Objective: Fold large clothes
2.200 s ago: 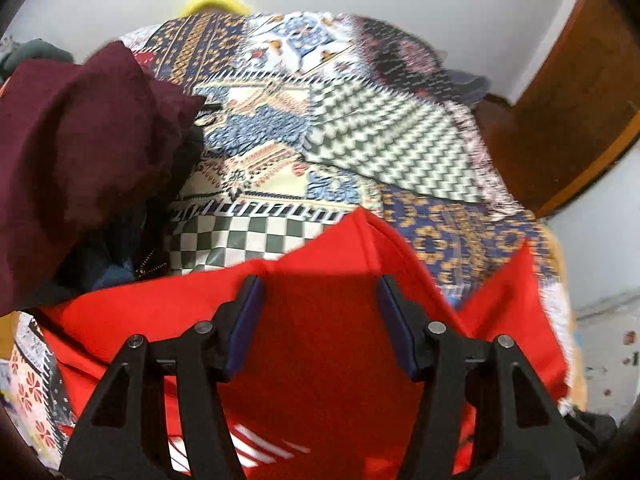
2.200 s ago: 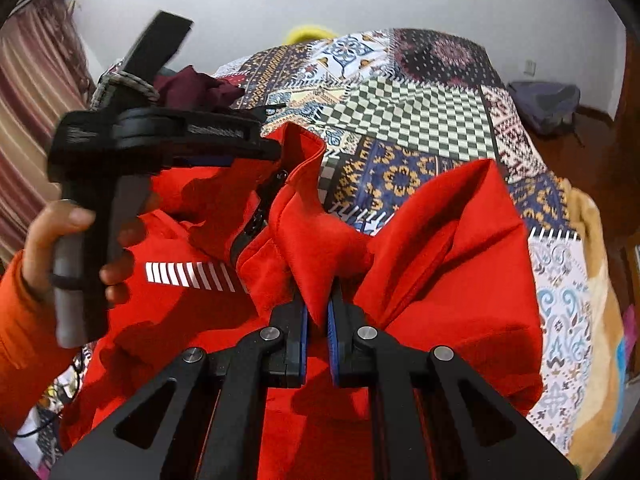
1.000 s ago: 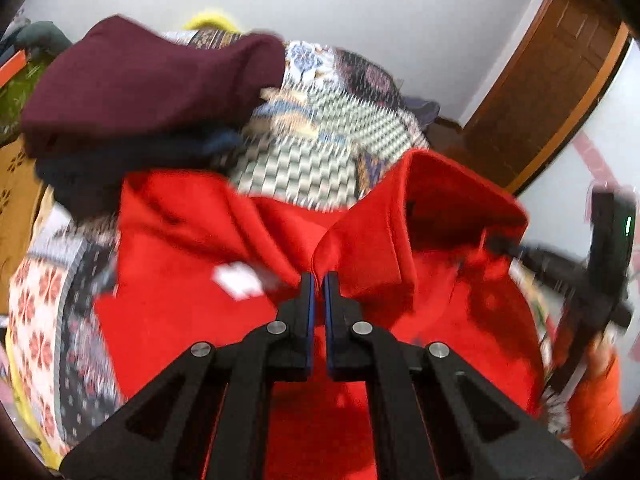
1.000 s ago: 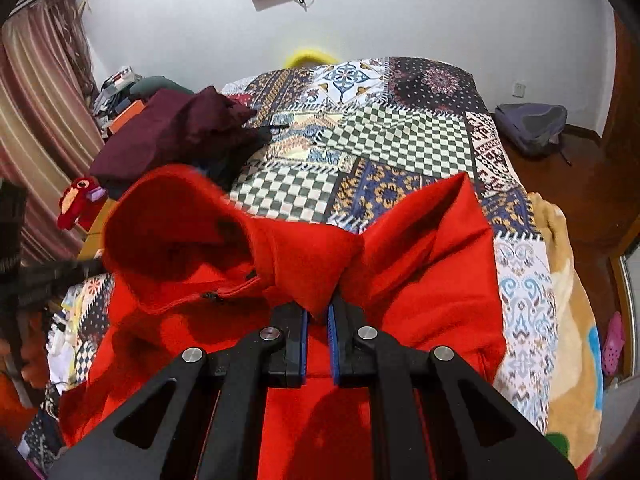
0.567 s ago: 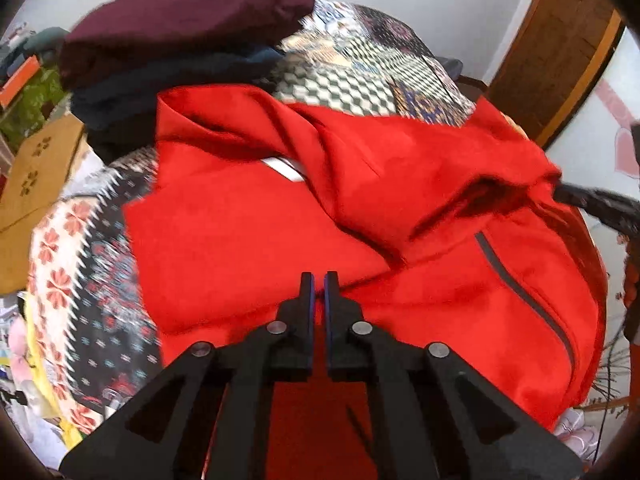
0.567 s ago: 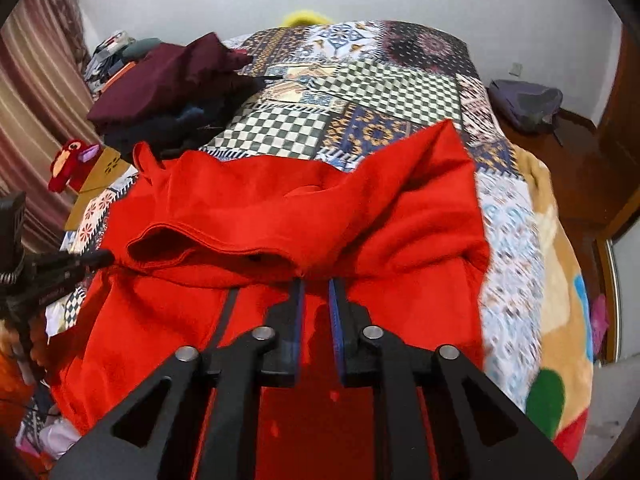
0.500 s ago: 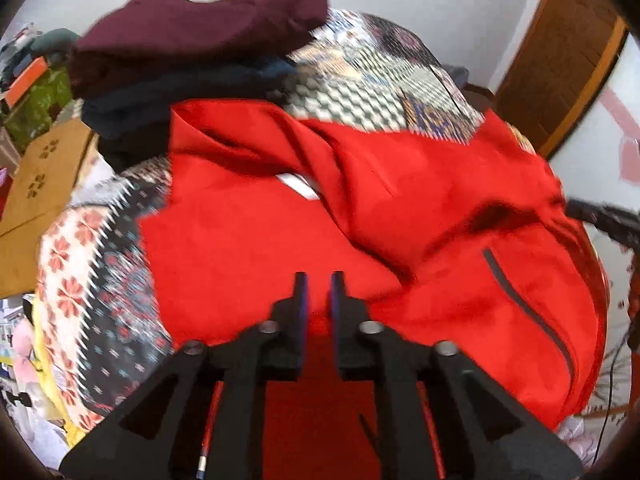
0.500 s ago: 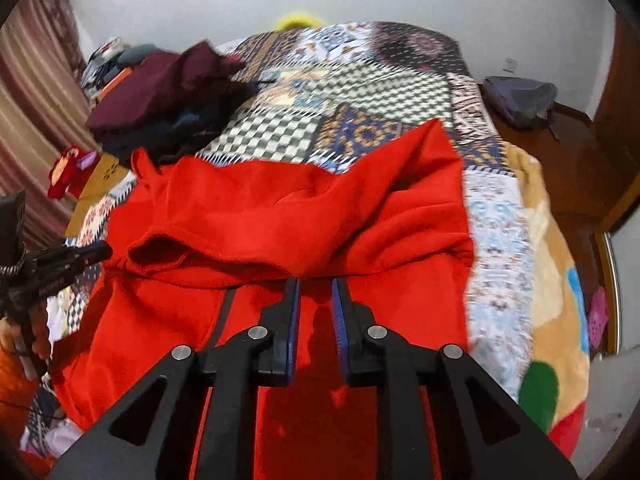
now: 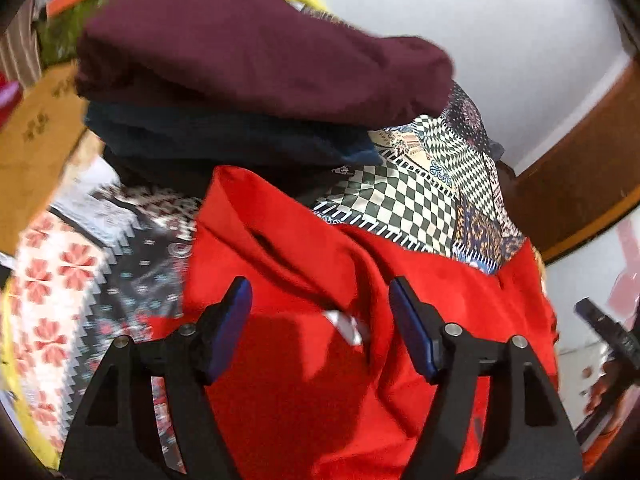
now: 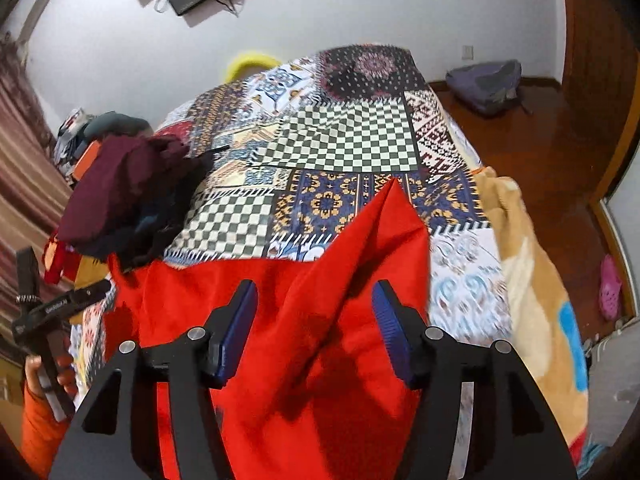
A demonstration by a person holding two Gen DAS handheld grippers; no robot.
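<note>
A red jacket [image 9: 328, 264] lies spread on the patchwork bedspread [image 9: 404, 196], folded over on itself with a small white tag showing. My left gripper [image 9: 320, 292] hovers over its left part, jaws opening, nothing pinched between the blue pads. In the right wrist view the red jacket [image 10: 360, 248] rises to a point at its far right corner. My right gripper [image 10: 314, 294] is above that side, jaws opening too, the cloth lying loose below them. The left gripper [image 10: 60, 304] and the hand holding it show at the left edge.
A stack of folded clothes, maroon [image 9: 248, 44] on top of dark blue [image 9: 224, 140], sits just beyond the jacket's left end. The bedspread [image 10: 340, 140] stretches far ahead. A backpack [image 10: 484, 84] lies on the wooden floor, right. A tan blanket [image 10: 532, 280] hangs off the bed's right edge.
Both grippers were shut on the jacket's cloth, lowered it onto the bed, then let go and opened wide. The left one swung towards the clothes stack.
</note>
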